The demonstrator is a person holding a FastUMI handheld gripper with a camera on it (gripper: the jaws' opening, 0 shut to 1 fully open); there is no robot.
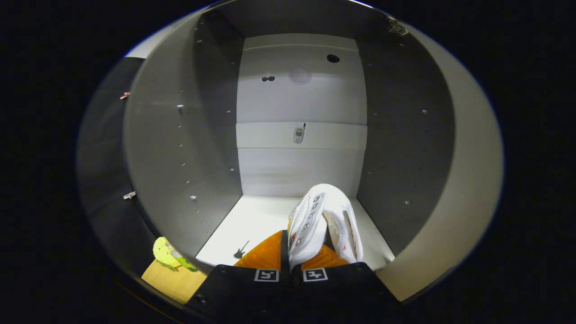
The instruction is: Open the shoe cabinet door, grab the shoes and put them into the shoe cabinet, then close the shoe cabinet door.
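Observation:
I am looking straight into the open shoe cabinet [180,148], a grey-walled box with a white back panel and a white floor [256,220]. My gripper [294,256] is shut on a white lace-up shoe [321,220], both fingers pressing its side near the heel. The shoe lies tilted on its side, its toe pointing toward the back wall, and it hangs just over the cabinet floor at the right half. I cannot tell whether it touches the floor.
A small grey phone-shaped sticker [299,133] sits on the back panel's cross band. A tiny dark guitar-shaped item [240,250] lies on the floor left of my fingers. Outside the left wall are a yellow-green object [167,255] and a tan surface [173,281].

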